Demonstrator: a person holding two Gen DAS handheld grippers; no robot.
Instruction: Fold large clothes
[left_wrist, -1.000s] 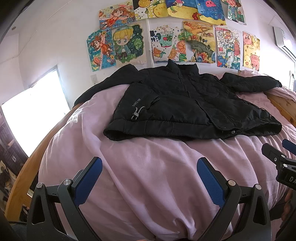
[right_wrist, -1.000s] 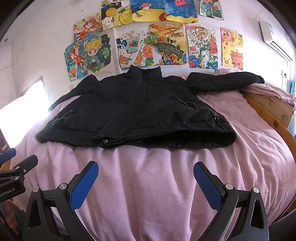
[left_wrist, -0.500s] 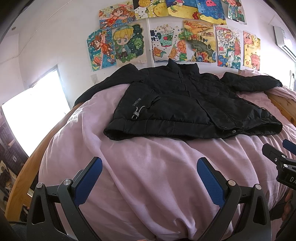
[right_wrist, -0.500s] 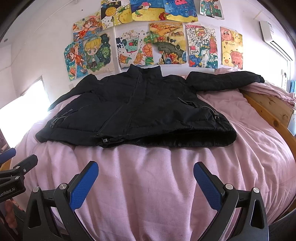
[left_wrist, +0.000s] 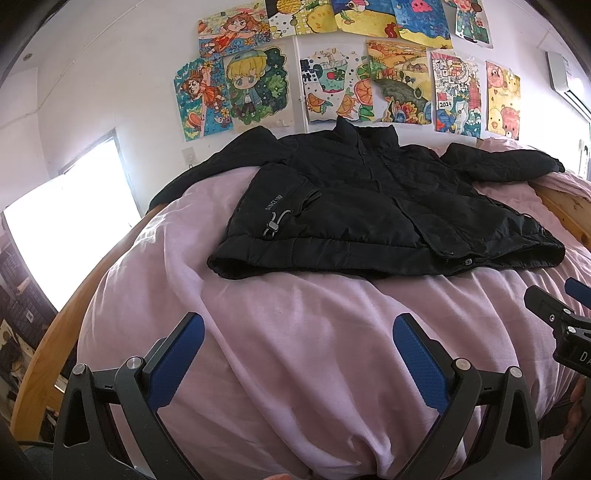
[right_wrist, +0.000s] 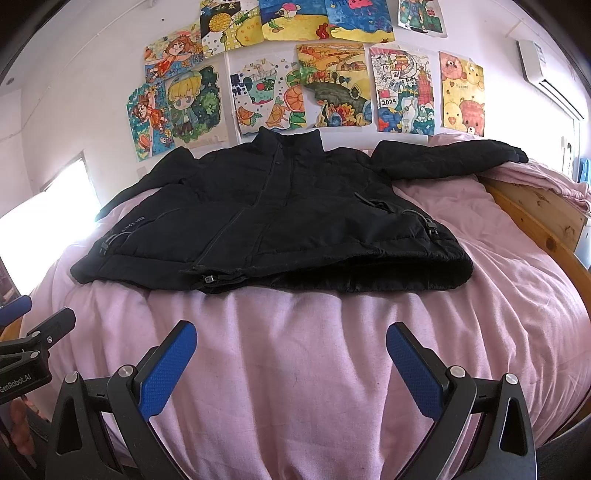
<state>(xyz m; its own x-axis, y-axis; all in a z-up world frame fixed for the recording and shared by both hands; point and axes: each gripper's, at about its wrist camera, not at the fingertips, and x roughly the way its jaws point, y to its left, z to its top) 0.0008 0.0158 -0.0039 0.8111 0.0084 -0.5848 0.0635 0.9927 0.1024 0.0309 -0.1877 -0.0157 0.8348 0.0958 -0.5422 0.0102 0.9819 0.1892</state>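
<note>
Black puffer jacket (right_wrist: 280, 221) flat on pink duvet (right_wrist: 332, 350), front up, zipped, collar toward wall of children's drawings (right_wrist: 306, 74). Both sleeves spread out to the sides; right sleeve (right_wrist: 443, 158) reaching toward wooden bed frame (right_wrist: 535, 214), left sleeve (left_wrist: 207, 166) draped over the far left edge of the bed. Hem (left_wrist: 369, 258) nearest the tongs, well apart from both.

Left gripper (left_wrist: 299, 347): released, blue pads spread wide, nothing between them, over bare duvet. Right gripper (right_wrist: 291, 350): likewise released and empty, short of the hem.

Progress, judged: zero folds made. Jacket laid out and smoothed only. Remaining: sleeves in across the body, sides in, then hem up toward collar. Padded fabric likely springy; folds may need pressing down.
</note>
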